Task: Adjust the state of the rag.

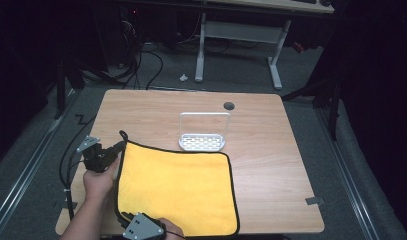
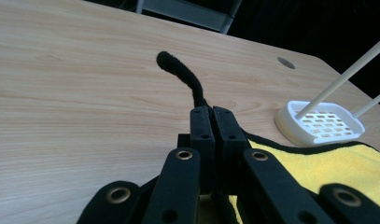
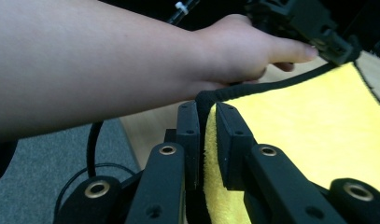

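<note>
Yellow cloth (image 1: 178, 192) is lying flat on the table (image 1: 271, 150). Right claw (image 3: 206, 140) is clamping its near left corner, left claw (image 2: 211, 133) its far left corner. Both should be rising together, keeping that edge taut, clear of the white rack (image 1: 203, 135) beyond.
</note>
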`<state>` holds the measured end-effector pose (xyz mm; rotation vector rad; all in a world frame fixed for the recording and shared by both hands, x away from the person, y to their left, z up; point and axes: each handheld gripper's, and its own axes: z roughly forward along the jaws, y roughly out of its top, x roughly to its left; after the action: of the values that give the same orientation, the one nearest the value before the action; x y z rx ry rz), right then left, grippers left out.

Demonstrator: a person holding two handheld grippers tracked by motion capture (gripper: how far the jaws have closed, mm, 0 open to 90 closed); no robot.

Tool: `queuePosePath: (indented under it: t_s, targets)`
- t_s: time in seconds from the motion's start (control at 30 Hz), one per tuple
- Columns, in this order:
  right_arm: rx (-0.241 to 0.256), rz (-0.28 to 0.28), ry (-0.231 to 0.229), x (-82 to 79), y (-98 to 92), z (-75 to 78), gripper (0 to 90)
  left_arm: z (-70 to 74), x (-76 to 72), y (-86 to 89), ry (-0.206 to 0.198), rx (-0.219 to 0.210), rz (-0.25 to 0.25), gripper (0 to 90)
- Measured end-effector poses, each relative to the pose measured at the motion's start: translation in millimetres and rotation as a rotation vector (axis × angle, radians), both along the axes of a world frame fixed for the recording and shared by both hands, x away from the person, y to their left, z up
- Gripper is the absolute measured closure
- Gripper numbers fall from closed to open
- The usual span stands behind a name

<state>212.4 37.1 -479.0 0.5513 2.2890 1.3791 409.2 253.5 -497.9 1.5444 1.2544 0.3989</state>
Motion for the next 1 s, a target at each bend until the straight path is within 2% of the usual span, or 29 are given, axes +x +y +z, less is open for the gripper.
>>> queuePosePath:
  t_s: [0.1, 0.17, 0.3, 0.47, 0.57, 0.8, 0.93, 1.0]
  targets:
    - [0.011, -0.019, 0.005, 5.5, -3.5, 1.7, 81.1, 7.3, -0.5, 1.1, -0.013, -0.003, 0.003, 88.1]
    - [0.017, -0.032, 0.001, 6.2, -8.1, 4.1, 81.1, 11.2, 0.8, -6.5, -0.023, -0.010, -0.007, 88.1]
    - [0.019, -0.068, -0.039, 1.9, -25.6, 10.4, 81.0, 17.3, 1.6, -33.8, -0.034, -0.019, -0.038, 88.0]
    - [0.035, -0.143, -0.038, 2.1, -58.1, 15.2, 81.0, 26.1, 3.1, -73.6, -0.050, -0.015, -0.084, 88.1]
    - [0.026, -0.184, -0.056, -2.5, -77.6, 17.1, 81.0, 30.3, 4.5, -101.6, -0.052, -0.007, -0.116, 88.1]
    - [0.007, -0.277, -0.055, -12.6, -121.3, 13.5, 80.8, 27.2, 2.4, -155.7, -0.042, 0.008, -0.171, 88.0]
    - [-0.017, -0.320, -0.049, -19.1, -143.3, 8.0, 80.8, 17.7, -3.3, -179.9, -0.022, 0.010, -0.201, 88.0]
    - [-0.025, -0.342, -0.044, -20.8, -152.9, 4.9, 80.8, 12.8, -5.9, -191.3, -0.014, 0.023, -0.216, 88.0]
